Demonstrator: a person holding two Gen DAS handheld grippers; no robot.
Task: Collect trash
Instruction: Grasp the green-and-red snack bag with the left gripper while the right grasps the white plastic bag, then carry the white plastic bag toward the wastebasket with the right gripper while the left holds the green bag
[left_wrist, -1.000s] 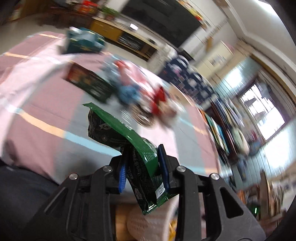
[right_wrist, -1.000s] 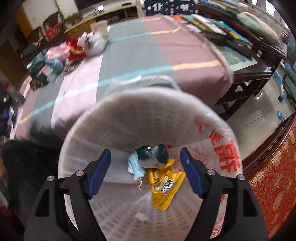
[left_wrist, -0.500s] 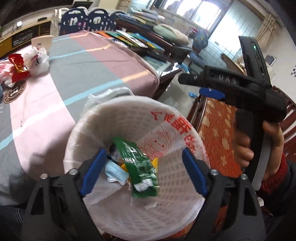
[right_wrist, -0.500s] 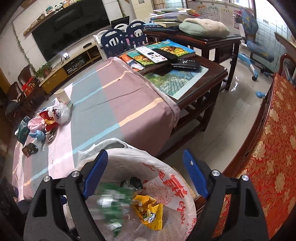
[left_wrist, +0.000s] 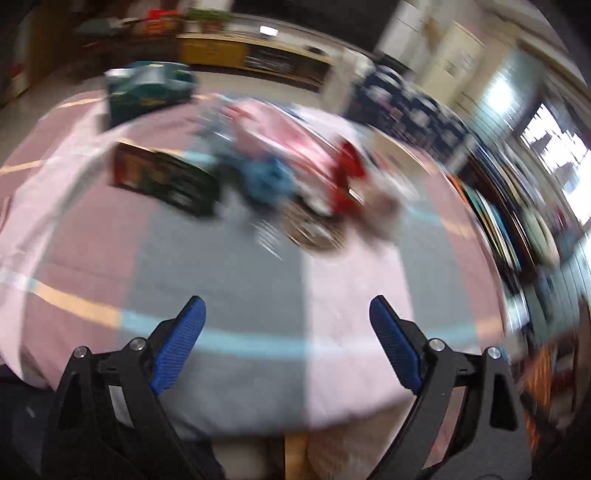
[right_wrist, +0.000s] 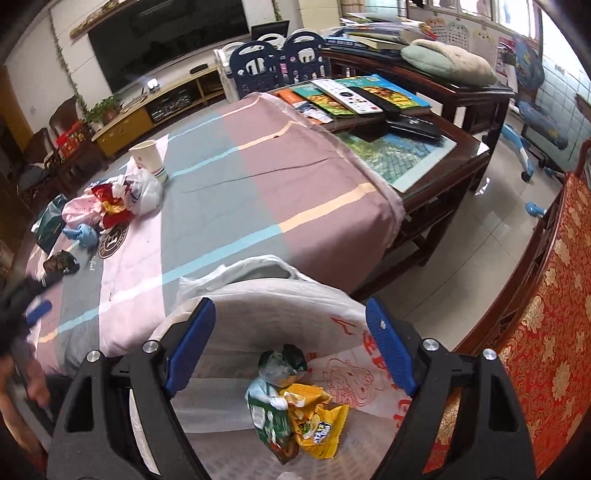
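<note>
Striped cloth (right_wrist: 229, 192) covers the table; litter pile (right_wrist: 110, 206) at frame left, paper cup (right_wrist: 147, 158) beside it. Wrappers (right_wrist: 295, 413) lie in the lined bin (right_wrist: 280, 295), bottom centre. Left gripper (left_wrist: 286, 343) and right gripper (right_wrist: 291, 350) both gape wide, empty.

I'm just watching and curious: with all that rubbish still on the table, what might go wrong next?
The paper cup stands right beside the trash pile; a grab there might tip it. The left-wrist view is badly blurred, so aiming at the dark packet could miss. The bag lining the bin looks loose and might slip.
</note>
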